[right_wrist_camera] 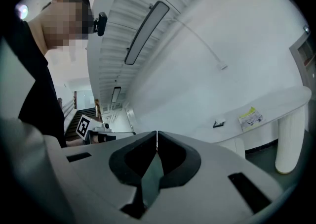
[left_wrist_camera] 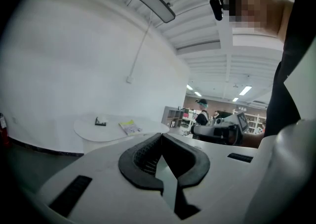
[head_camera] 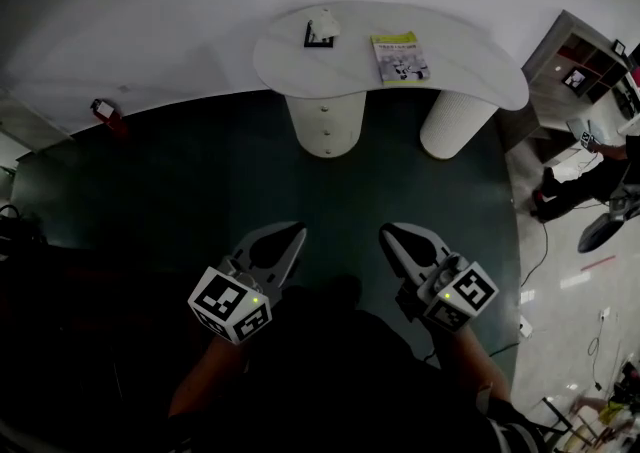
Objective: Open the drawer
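A white curved table (head_camera: 470, 71) stands far ahead against the wall. Its left round pedestal (head_camera: 325, 123) has small knobs down its front, like drawer fronts; the right one (head_camera: 455, 121) is plain. On top lie a yellow-green booklet (head_camera: 400, 57) and a small black-and-white item (head_camera: 320, 33). My left gripper (head_camera: 298, 230) and right gripper (head_camera: 384, 232) hover side by side over dark floor, well short of the table. Both are shut and empty. The left gripper view shows its closed jaws (left_wrist_camera: 161, 135) aimed toward the table (left_wrist_camera: 94, 131); in the right gripper view its tips (right_wrist_camera: 157, 134) meet too.
A red fire extinguisher (head_camera: 108, 116) stands by the wall at left. An open shelf unit (head_camera: 585, 63) and a seated person (head_camera: 585, 186) are at the right, with a cable (head_camera: 535, 261) on the pale floor. Dark carpet (head_camera: 200, 181) lies between me and the table.
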`<state>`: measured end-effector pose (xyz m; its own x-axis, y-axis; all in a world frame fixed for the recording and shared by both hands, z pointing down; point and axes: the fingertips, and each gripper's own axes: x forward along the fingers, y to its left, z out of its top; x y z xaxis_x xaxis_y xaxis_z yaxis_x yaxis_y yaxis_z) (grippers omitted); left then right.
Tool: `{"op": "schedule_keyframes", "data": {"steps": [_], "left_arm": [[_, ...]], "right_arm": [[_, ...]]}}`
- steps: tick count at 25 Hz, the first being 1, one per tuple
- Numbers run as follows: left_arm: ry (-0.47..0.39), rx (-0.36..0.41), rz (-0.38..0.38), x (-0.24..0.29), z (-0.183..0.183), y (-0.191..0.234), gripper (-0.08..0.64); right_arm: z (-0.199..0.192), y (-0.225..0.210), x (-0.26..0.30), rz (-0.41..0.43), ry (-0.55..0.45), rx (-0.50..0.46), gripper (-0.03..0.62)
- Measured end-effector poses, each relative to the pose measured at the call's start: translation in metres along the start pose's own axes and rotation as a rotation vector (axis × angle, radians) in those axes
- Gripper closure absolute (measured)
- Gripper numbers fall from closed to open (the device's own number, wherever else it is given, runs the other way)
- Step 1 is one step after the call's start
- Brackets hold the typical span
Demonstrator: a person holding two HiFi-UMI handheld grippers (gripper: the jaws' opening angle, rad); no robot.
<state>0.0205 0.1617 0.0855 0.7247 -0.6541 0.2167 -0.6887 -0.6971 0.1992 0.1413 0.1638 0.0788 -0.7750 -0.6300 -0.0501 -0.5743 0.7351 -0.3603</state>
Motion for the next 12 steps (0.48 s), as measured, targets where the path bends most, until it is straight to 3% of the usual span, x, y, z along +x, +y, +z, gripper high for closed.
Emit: {"op": "schedule_keyframes", "data": {"steps": [7, 12], "left_arm": [[0.017, -0.030, 0.023, 0.039, 0.001, 0.041, 0.548], [0.002, -0.066, 0.023, 0.067, 0.010, 0.095, 0.548]], "right_arm": [[-0.007, -0.034, 0.045, 0.062, 0.071, 0.025, 0.575], [-0.001, -0.066, 0.096, 0.068, 0.108, 0.018, 0.575]]}}
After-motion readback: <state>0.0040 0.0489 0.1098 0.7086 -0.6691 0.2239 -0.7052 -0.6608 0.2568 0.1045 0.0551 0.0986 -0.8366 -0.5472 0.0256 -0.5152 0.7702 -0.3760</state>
